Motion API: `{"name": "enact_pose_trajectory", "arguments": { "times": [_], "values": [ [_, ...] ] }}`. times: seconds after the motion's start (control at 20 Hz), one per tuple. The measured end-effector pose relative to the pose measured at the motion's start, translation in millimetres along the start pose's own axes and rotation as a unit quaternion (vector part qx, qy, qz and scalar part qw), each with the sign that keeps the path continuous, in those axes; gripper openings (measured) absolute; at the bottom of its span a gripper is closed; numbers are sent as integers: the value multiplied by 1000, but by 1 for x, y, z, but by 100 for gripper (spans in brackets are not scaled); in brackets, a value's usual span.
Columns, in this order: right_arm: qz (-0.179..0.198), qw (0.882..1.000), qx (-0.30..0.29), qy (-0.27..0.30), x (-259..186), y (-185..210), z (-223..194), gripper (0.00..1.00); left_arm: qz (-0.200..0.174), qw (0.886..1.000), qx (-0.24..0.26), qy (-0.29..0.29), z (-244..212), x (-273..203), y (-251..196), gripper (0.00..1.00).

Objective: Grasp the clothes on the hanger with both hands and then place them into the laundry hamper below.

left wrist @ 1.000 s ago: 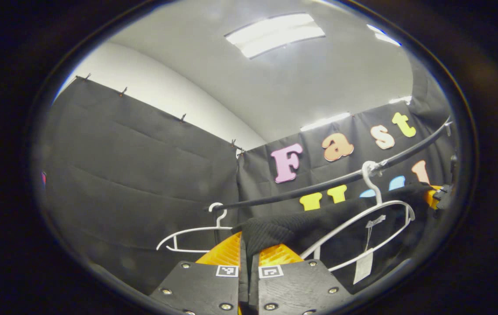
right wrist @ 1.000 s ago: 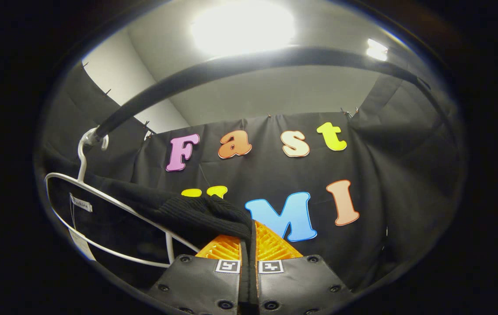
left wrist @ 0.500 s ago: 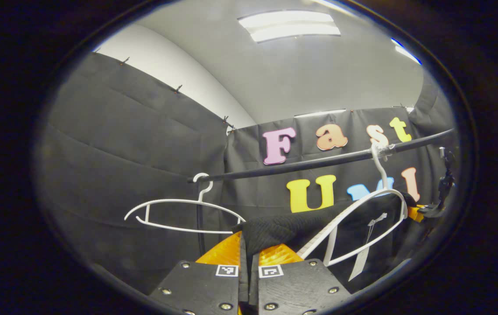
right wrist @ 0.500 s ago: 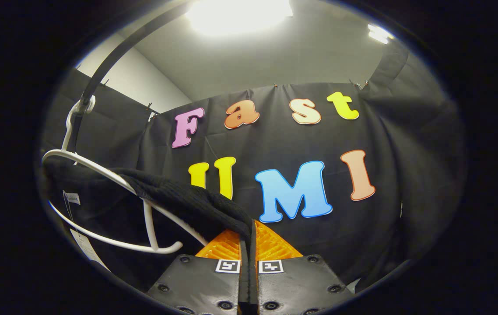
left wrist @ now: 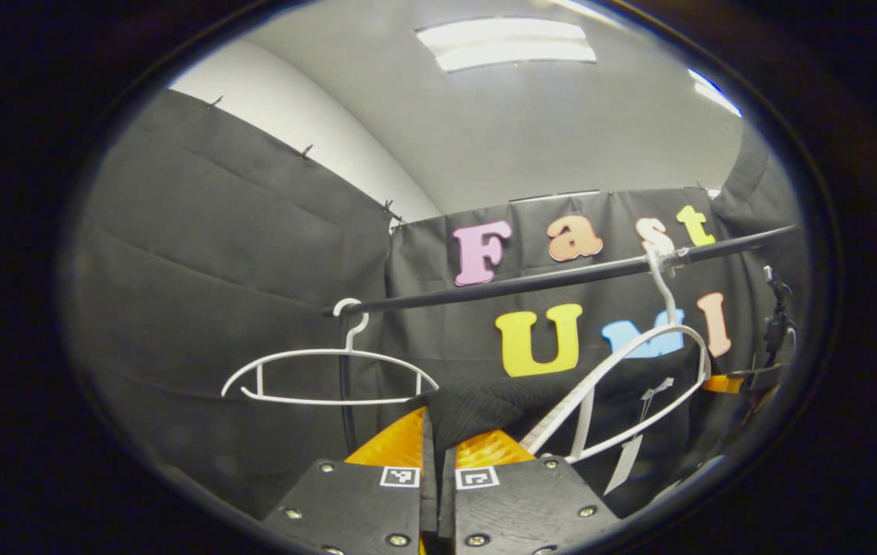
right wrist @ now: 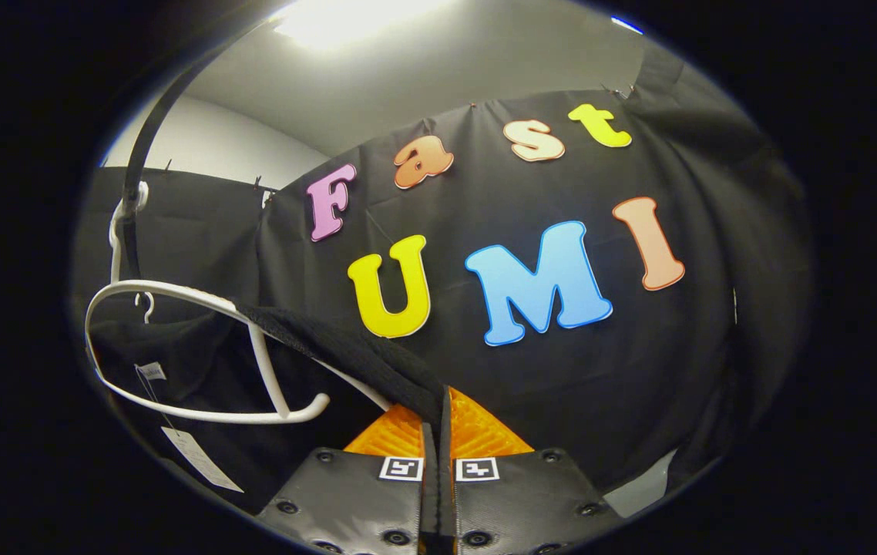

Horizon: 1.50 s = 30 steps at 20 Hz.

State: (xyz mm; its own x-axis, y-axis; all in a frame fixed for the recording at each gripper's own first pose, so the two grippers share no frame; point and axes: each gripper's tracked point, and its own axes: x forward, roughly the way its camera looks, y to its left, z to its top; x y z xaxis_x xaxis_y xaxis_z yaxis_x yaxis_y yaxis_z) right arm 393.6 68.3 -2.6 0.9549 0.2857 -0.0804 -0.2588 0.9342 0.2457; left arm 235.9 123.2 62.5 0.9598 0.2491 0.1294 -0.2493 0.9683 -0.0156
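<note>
A black knit garment [left wrist: 485,405] stretches between both grippers. My left gripper [left wrist: 436,432] is shut on one end of it. My right gripper [right wrist: 438,412] is shut on the other end [right wrist: 346,354]. In the left gripper view the right gripper [left wrist: 724,383] appears at the far right, holding the cloth. The white hanger [left wrist: 631,362] that carried the garment hangs tilted from the black rail [left wrist: 562,276], with the cloth off its near shoulder and below its top arm. In the right gripper view the same hanger [right wrist: 199,297] is at the left, a paper tag [right wrist: 199,459] dangling beneath.
A second, bare white hanger [left wrist: 327,366] hangs at the left end of the rail, next to a black upright post [left wrist: 344,401]. Black cloth walls close in on all sides. Ceiling lights [left wrist: 508,45] glare overhead.
Both grippers have come down with the garment, so the rail and hanger sit higher in the views. The cloth has slid off the hanger's shoulder, and the hanger has tipped.
</note>
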Motion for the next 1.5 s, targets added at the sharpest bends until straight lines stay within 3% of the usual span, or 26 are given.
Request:
{"name": "enact_pose_trajectory", "arguments": {
  "times": [0.2, 0.4, 0.7, 1.2, 1.5],
  "values": [
    [-17, 998, 31, -42, 6, -14, 33, 1, -4, 1000, -1, -8, 8, 6, 0, 1],
    [-25, 999, 28, -31, 8, -12, 22, 0, -6, 1000, 8, -13, 8, 6, -1, 1],
    [-23, 999, 31, 15, 7, -19, -19, 1, -8, 1000, -4, 20, -29, 2, 3, 1],
    [-40, 998, 1, 39, -43, -19, -49, 1, -19, 998, -3, 57, -69, -29, 8, 2],
    [-44, 998, -17, 42, -93, -3, -60, 0, -63, 995, -21, 70, -81, -63, -7, 2]
  ]
}}
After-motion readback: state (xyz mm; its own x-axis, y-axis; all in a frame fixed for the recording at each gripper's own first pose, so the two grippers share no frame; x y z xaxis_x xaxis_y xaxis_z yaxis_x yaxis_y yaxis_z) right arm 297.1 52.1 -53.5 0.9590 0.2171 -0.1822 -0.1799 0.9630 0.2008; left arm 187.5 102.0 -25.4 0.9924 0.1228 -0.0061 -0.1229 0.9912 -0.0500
